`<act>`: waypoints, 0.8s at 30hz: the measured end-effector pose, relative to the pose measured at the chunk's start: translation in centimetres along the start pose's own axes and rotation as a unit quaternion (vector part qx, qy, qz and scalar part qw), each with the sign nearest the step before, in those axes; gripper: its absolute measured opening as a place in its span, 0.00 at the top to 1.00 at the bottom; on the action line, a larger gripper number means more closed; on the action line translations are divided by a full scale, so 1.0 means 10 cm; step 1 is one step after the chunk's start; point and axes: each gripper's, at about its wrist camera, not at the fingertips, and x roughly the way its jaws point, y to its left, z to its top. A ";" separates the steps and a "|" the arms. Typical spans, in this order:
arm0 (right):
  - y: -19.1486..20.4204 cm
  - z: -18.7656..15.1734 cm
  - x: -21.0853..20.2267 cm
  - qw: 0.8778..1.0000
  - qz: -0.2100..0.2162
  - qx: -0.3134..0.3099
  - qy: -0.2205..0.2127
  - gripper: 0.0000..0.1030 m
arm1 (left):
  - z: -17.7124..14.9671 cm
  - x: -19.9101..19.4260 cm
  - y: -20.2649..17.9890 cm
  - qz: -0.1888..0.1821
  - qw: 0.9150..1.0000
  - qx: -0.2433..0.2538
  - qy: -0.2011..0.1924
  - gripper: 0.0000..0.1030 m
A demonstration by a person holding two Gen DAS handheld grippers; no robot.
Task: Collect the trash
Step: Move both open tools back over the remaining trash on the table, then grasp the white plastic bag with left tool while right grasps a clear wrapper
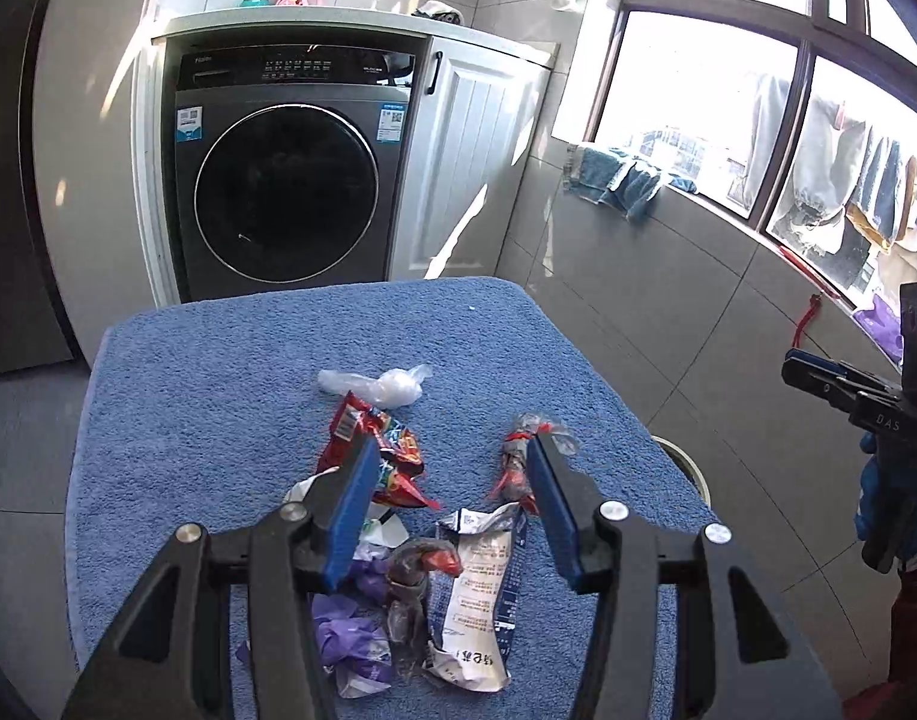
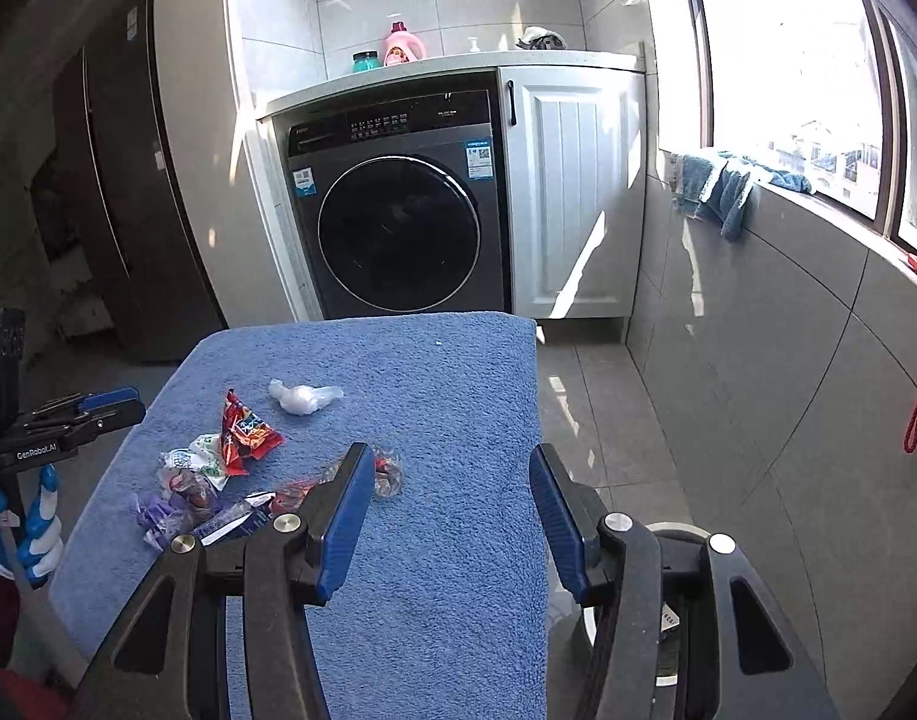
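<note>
Trash lies on a blue towel-covered table (image 1: 218, 420). It includes a clear plastic bag (image 1: 377, 385), a red snack wrapper (image 1: 398, 450), a twisted red-and-clear wrapper (image 1: 515, 468), a white-and-blue packet (image 1: 476, 594) and purple crumpled plastic (image 1: 344, 630). My left gripper (image 1: 452, 444) hangs open above the pile with nothing between its blue pads. My right gripper (image 2: 449, 453) is open and empty over the table's right part, next to a small clear-and-red wrapper (image 2: 389, 474). The red wrapper (image 2: 248, 432) and clear bag (image 2: 305, 397) lie to its left.
A round white-rimmed bin (image 2: 674, 531) stands on the floor by the table's right edge. A washing machine (image 1: 284, 192) and a white cabinet (image 1: 470, 162) stand behind the table. A tiled wall with a window sill and a blue cloth (image 1: 626, 180) runs along the right.
</note>
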 end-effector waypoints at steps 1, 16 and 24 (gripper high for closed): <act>0.09 0.01 0.03 1.000 0.006 -0.006 0.003 0.51 | -0.07 -0.05 0.15 0.009 1.000 -0.010 0.001 0.52; 1.21 -0.05 0.59 0.988 0.111 -0.082 0.071 0.51 | -0.68 -0.20 0.93 0.014 0.998 -0.057 0.029 0.52; 1.52 -0.18 0.97 0.974 0.148 -0.115 0.127 0.51 | -0.59 0.29 0.71 -0.010 0.997 0.014 0.077 0.52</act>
